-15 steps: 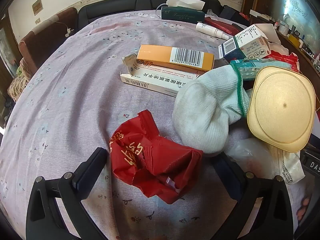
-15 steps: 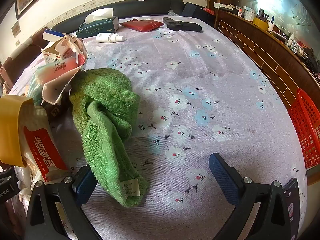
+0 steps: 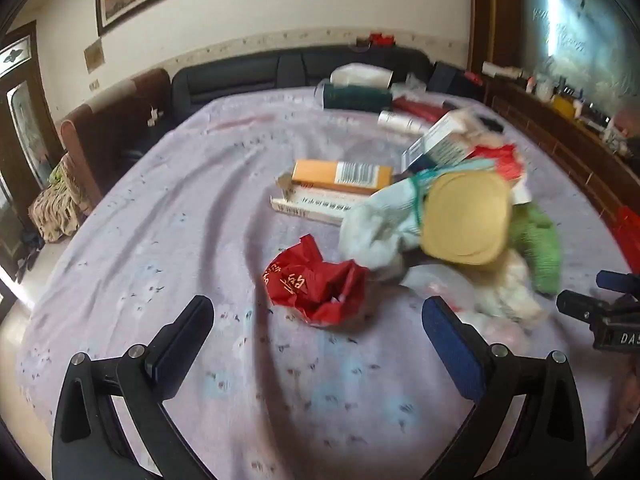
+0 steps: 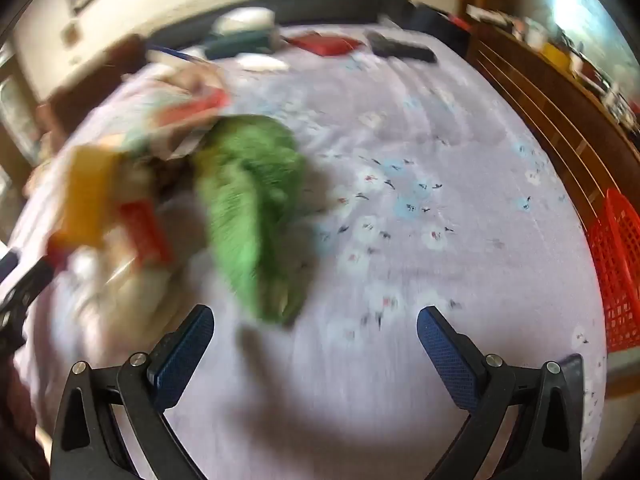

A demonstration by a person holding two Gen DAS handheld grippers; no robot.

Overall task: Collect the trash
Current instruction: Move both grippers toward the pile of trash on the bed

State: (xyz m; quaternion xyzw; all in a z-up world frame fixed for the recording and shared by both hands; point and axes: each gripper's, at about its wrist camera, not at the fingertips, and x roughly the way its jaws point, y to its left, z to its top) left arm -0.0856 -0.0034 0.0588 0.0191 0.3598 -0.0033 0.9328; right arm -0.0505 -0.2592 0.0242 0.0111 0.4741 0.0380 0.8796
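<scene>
While both tongs hang spread and empty, left gripper (image 3: 318, 342) faces the crumpled red wrapper (image 3: 316, 286) on the lilac tablecloth (image 3: 160, 220); right gripper (image 4: 316, 344) nears a green towel (image 4: 256, 216). Likely approach step: next, lower and pinch the wrapper.

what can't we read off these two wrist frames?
- Right wrist view: motion blur smears the pile left of the green towel; items there can't be identified.
- Left wrist view: print on the red wrapper is too blurred to read.
- Left wrist view: the yellow lid hides what lies under it.
- Right wrist view: the red basket is cut off by the edge; contents unseen.
</scene>
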